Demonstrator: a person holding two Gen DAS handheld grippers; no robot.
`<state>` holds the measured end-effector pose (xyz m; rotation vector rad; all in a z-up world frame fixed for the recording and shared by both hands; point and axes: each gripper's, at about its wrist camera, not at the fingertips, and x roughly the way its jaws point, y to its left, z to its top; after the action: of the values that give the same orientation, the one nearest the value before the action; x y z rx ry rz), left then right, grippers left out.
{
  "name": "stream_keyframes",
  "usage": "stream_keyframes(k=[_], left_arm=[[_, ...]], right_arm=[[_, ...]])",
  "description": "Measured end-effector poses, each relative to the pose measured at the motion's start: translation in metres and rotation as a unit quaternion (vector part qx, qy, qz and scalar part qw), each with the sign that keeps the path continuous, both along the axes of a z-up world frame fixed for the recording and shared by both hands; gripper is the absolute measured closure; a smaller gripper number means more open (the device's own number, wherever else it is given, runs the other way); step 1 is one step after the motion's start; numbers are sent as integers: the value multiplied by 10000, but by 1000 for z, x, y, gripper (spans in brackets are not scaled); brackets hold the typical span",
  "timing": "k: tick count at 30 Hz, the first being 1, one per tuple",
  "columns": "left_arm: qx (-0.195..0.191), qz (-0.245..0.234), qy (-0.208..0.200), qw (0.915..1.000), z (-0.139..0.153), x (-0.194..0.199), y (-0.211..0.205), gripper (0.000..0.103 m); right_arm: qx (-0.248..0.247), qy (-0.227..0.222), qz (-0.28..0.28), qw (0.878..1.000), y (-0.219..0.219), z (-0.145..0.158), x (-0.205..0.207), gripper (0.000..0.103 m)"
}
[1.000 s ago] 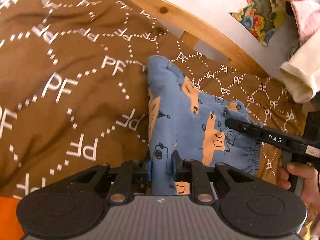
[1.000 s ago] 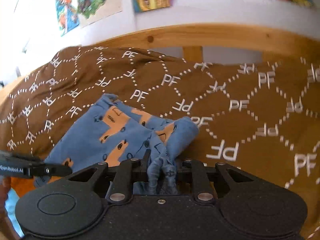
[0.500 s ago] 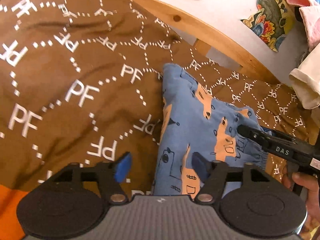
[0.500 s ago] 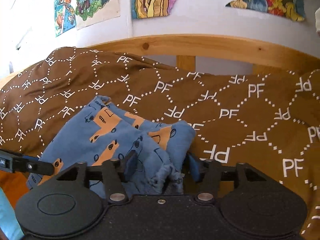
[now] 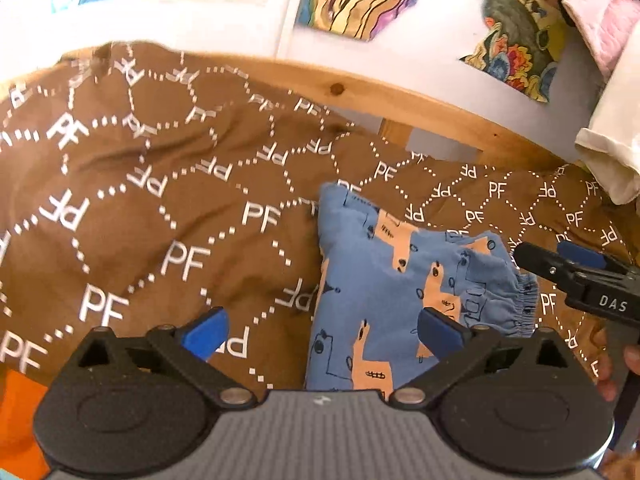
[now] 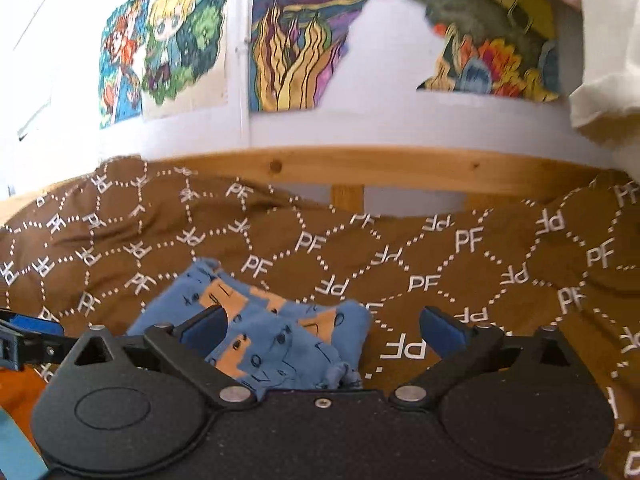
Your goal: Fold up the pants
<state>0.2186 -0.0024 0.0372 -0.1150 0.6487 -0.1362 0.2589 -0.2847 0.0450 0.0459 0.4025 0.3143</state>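
The left gripper (image 5: 322, 330) hovers with its jaws spread wide and empty, its right blue pad (image 5: 440, 330) over the near edge of the folded blue pants (image 5: 400, 280). The right gripper (image 6: 322, 330) is likewise spread apart, holding nothing, above the pants' bunched waistband end. The pants lie in a compact fold on the brown patterned bedspread (image 5: 160, 208). Beyond runs the wooden bed rail (image 6: 400, 166), then a wall with colourful posters (image 6: 296, 36).
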Motion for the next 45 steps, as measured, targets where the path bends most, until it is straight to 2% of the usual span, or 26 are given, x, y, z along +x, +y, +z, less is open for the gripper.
stream_keyframes(k=[8,17,35,45], left_arm=[[363,73,-411,9985,19,-28,-11,0],[481,169,-625,9967,29,-54,-13,0],[746,154,-689,9947,24,-110,-12,0],[712,130,-687,9950,24,-135,-3,0]], right_arm=[[-47,-170,-263,9995,-3,14,-37,1],[-73,-344,-460,9983,-5,22,-75,1],[-301,-483,-395,9976,11,20,-149,1],[-254,-537,-496,9970,23,23,-177,1]])
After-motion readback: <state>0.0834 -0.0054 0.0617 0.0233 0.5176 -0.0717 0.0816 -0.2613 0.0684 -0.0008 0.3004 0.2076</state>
